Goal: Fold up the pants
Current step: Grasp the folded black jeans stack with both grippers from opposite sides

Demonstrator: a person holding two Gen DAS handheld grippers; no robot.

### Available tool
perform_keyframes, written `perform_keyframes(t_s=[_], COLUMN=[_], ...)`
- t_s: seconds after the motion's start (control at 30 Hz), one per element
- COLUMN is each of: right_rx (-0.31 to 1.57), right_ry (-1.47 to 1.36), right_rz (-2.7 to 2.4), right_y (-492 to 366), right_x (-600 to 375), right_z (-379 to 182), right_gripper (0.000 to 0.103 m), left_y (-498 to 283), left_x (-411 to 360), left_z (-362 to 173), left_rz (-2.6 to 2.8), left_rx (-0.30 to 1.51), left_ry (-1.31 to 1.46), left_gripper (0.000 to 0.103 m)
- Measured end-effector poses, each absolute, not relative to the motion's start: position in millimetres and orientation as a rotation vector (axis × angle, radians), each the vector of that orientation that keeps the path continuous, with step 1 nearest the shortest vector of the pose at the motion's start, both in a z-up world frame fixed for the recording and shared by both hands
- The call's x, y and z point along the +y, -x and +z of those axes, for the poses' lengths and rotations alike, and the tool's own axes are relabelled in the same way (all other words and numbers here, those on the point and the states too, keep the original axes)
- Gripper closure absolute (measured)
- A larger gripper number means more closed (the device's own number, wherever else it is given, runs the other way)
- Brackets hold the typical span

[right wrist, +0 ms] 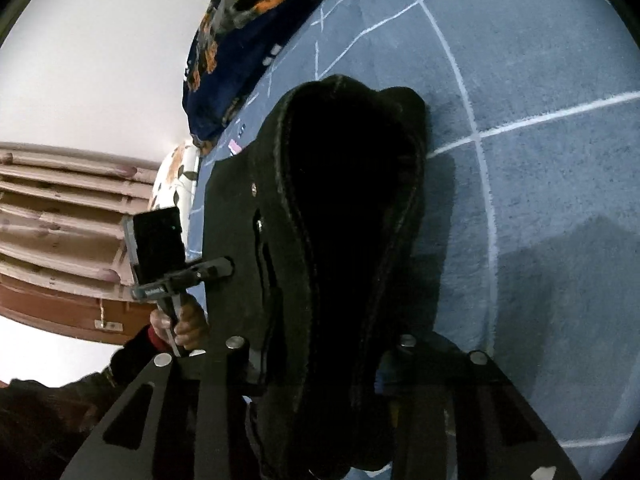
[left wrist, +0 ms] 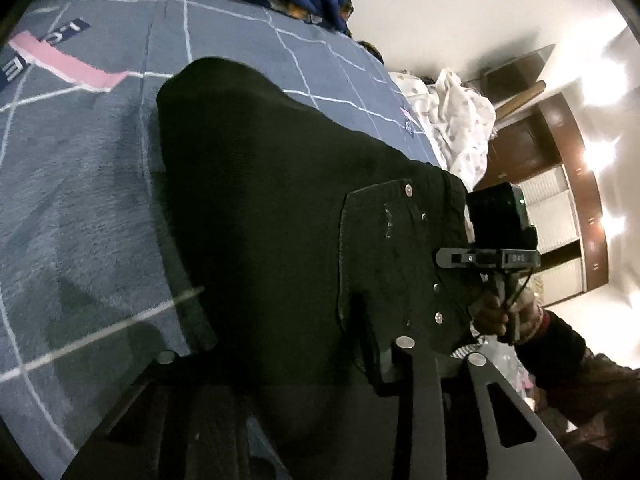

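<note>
The pants (left wrist: 280, 220) are black and hang lifted above a blue-grey blanket (left wrist: 80, 200) with white grid lines that covers the bed. In the left wrist view the rear side of the garment faces the camera: a patch pocket (left wrist: 384, 264) with metal rivets lies near the waistband, and the legs extend away toward the far end of the blanket. In the right wrist view the pants (right wrist: 348, 240) appear edge-on, with the open waist forming a dark hollow bordered by stitched seams.

The left gripper (left wrist: 400, 364) has its jaws pressed onto the waistband cloth at the pocket edge. The right gripper (right wrist: 320, 360) has black fabric bunched between its jaws, which pinch the waistband. Each gripper shows in the opposite camera: the right gripper (left wrist: 486, 258) at the far corner of the waistband, the left gripper (right wrist: 188, 276) at the other corner, each held by a hand (right wrist: 184, 322) in a dark sleeve.

A pink stripe (left wrist: 64, 64) with lettering crosses the blanket. A dark blue and orange patterned quilt (right wrist: 244, 28) lies at the far edge of the bed. A white dotted cloth (left wrist: 460, 128) lies heaped beside the bed. A brown wooden wardrobe (left wrist: 560, 168) stands against the white wall.
</note>
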State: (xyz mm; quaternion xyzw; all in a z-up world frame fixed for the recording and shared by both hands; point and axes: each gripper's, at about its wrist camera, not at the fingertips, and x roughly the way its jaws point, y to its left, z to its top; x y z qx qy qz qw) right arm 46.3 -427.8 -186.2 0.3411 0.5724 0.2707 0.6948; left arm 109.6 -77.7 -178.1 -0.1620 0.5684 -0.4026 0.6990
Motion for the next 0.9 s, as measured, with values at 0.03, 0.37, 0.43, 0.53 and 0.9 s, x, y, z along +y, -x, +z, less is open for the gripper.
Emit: perform_keyframes(t_s=[0.03,0.37,0.43,0.53,0.9], right_rx=[1.273,1.168,1.152,1.14,1.212], right_ry=[-0.772,-0.915,-0.962,-0.963,-0.913], right_rz=[0.601,0.599,0.602,0.623,0.615], right_y=[-45,-33,-30,-26,-32], right_x=[-428,-426,-424,-416,-413], right_z=[-186,-181,-182,-179,-195], right_gripper=[0.07,0.073,0.073,0.074,0.066], left_y=[-107,-98,-97,-95,-114], left_x=[-79,-93,-89,-79,-60], left_z=[-175,-149,-148,-151,-187], left_rz=[-0.893,-0.898,-0.884,-0.861,-0.899], left_rx=[1.255,1.192,1.201,1.219,1.348], left_ry=[0.354,0.328,0.351,0.356,0.464], left_gripper=[0.074,0.082,0.082,0.082,0.046])
